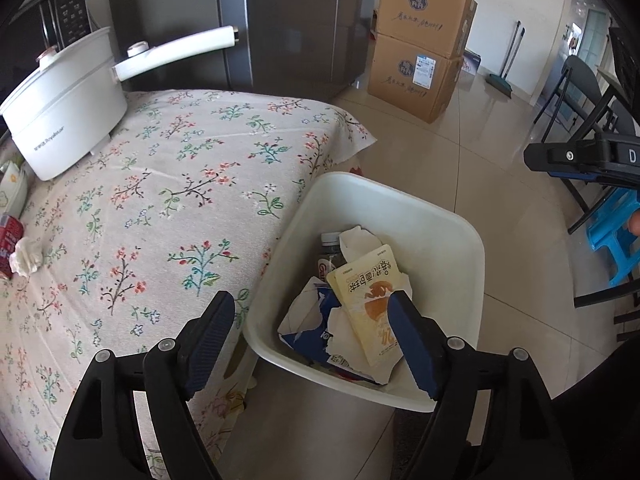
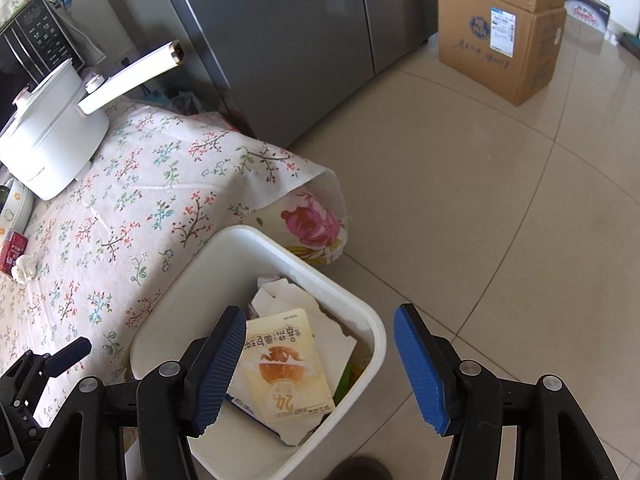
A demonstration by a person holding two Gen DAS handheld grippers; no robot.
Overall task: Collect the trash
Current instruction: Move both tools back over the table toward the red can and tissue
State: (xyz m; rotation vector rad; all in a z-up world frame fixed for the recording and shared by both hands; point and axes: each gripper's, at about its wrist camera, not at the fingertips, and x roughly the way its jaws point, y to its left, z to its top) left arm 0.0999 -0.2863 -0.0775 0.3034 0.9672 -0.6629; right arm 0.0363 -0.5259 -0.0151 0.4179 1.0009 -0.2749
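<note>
On the counter (image 1: 168, 184) at nine o'clock, a crumpled tissue (image 1: 25, 257) remains. The left gripper (image 1: 310, 344) and right gripper (image 2: 320, 368) hang empty, jaws apart, over the bin (image 1: 448, 240). Reaching back could knock the pot (image 1: 64, 120).

Floral-clothed table (image 1: 168, 208) bears white pot (image 1: 64, 120), crumpled tissue (image 1: 25, 256), red carton (image 1: 8, 240).
</note>
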